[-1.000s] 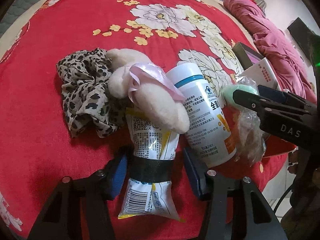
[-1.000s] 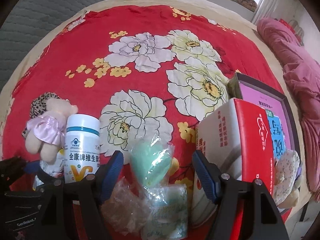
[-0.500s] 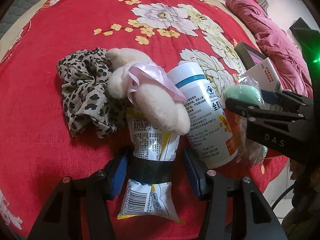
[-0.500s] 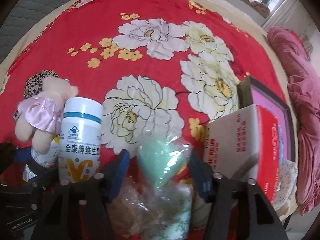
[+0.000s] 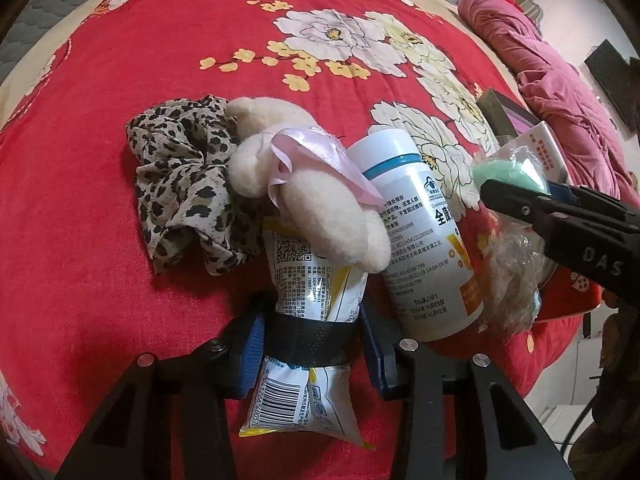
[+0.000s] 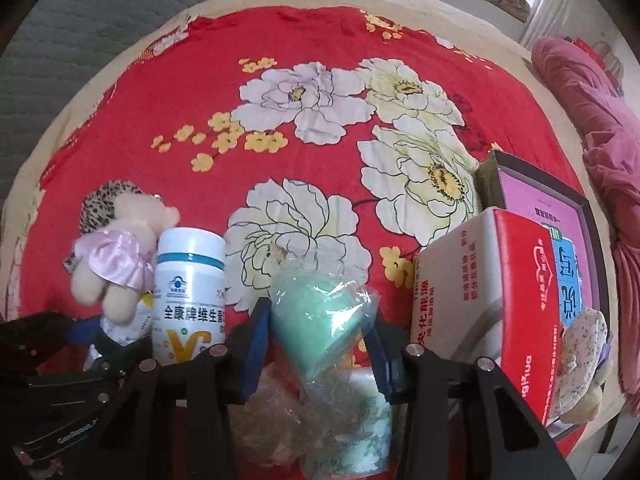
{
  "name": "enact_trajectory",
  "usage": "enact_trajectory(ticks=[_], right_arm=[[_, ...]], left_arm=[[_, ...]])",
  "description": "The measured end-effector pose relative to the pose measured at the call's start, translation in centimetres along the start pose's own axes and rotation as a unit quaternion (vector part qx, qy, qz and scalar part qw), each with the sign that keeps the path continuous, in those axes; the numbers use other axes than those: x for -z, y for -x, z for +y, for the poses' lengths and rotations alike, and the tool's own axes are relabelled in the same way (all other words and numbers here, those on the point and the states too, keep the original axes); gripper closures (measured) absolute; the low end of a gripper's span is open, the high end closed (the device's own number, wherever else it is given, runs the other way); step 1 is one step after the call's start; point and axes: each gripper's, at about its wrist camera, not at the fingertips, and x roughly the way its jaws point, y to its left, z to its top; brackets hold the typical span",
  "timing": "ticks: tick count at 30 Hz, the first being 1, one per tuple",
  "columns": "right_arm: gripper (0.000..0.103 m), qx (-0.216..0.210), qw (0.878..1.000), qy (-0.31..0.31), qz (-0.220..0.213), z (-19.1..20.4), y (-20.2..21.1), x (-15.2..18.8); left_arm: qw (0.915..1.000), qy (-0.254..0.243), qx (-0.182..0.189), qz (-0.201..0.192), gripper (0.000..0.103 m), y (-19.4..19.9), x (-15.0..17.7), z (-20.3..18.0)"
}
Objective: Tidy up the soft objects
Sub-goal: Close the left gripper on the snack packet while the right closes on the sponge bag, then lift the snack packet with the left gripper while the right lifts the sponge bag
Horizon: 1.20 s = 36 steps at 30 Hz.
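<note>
Both grippers are closing in at once here, I'd guess so two soft things get lifted together. The left gripper [image 5: 310,344] is clamping the waist of a white snack pouch [image 5: 308,304], its jaws having just closed further; the plush bear [image 5: 320,200] is lying across the pouch's top end, so it may tumble. The right gripper [image 6: 316,354] has also just been narrowing, and its pads are pressing a green sponge in a plastic bag [image 6: 320,320]. Everything's sitting near the front edge of a bed under a red floral blanket [image 6: 320,100], with a pink quilt [image 5: 560,92] bunched at the right edge.
</note>
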Motion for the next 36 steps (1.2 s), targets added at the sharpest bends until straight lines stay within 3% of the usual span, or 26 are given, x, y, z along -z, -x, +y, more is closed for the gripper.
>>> enact_trajectory(ticks=[11, 36], right_arm=[[0.058, -0.037, 0.999, -0.032, -0.02, -0.8, 1.5, 0.1], [0.058, -0.036, 0.996, -0.054, -0.061, -2.3, 6.8, 1.1]], left_arm=[[0.9997, 0.017, 0.017, -0.006, 0.061, 1.4, 0.8, 0.5], [0.9996, 0.006, 0.019, -0.018, 0.061, 5.3, 2.3, -0.8]])
